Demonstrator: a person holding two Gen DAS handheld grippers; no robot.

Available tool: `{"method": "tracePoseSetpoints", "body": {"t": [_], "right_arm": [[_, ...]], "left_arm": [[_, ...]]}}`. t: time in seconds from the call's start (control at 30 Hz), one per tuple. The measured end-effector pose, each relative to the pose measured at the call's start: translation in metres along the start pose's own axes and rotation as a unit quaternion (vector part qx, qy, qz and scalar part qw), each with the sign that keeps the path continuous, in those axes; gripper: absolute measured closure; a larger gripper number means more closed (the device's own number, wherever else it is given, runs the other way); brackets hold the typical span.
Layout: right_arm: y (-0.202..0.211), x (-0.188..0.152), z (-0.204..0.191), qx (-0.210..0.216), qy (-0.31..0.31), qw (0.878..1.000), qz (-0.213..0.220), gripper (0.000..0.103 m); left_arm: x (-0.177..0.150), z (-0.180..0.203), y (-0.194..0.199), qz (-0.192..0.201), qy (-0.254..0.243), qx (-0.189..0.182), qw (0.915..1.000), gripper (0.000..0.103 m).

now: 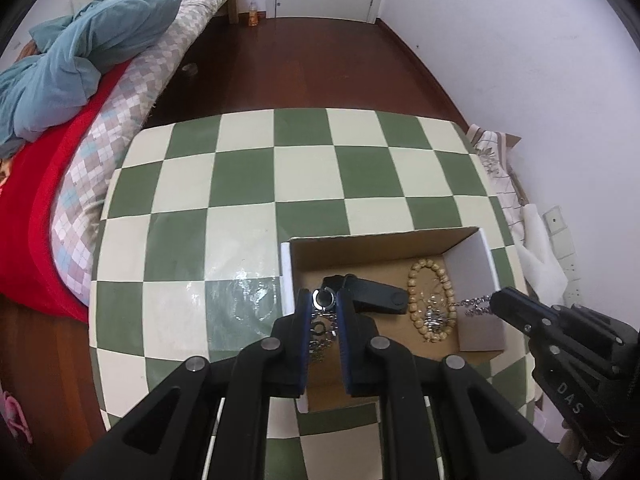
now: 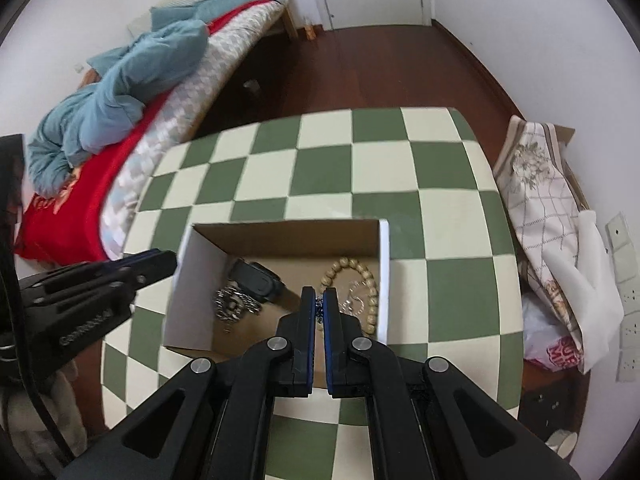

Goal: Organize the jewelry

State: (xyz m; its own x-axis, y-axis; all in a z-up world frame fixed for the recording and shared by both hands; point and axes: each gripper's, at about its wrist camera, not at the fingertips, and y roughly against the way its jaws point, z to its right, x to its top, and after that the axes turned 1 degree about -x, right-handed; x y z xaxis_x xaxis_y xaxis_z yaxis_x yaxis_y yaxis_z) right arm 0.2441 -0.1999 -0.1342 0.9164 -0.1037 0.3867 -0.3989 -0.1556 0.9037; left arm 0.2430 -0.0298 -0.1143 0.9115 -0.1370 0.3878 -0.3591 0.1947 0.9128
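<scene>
An open cardboard box (image 1: pixel 384 240) (image 2: pixel 288 227) stands on the checkered table. Inside lie a black smart band (image 1: pixel 376 294) (image 2: pixel 260 280), a wooden bead bracelet (image 1: pixel 432 300) (image 2: pixel 370 292) and a silver chain piece (image 1: pixel 434 318) (image 2: pixel 352 304). My left gripper (image 1: pixel 324 300) is over the box's left part, its fingers around a silver metal watch (image 1: pixel 323 320) that also shows in the right wrist view (image 2: pixel 234 304). My right gripper (image 2: pixel 319 300) is shut on a thin silver chain (image 1: pixel 474 306) over the box's right side; it shows in the left wrist view too (image 1: pixel 504 300).
The green and cream checkered table (image 1: pixel 280 184) (image 2: pixel 360 168) carries the box near its front. A bed with red and blue bedding (image 1: pixel 80 100) stands left. A fabric bag and white items (image 2: pixel 552 220) lean at the right wall. Wooden floor lies beyond.
</scene>
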Motion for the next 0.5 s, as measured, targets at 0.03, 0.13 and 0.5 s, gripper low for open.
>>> {"method": "tracePoseSetpoints", "body": {"t": [0.03, 0.13, 0.5], "right_arm": [[-0.004, -0.001, 0.001, -0.006, 0.002, 1.000, -0.008, 0.099], [-0.008, -0.006, 0.003, -0.032, 0.005, 0.999, -0.018, 0.068], [0.000, -0.017, 0.008, -0.083, -0.005, 0.996, -0.023, 0.002]], "left_arm": [[-0.001, 0.000, 0.000, 0.001, 0.000, 0.005, 1.0000, 0.090], [-0.001, 0.002, 0.004, 0.010, 0.002, 0.020, 0.9998, 0.083], [-0.006, -0.003, 0.025, 0.053, 0.006, 0.100, 0.9936, 0.000]]}}
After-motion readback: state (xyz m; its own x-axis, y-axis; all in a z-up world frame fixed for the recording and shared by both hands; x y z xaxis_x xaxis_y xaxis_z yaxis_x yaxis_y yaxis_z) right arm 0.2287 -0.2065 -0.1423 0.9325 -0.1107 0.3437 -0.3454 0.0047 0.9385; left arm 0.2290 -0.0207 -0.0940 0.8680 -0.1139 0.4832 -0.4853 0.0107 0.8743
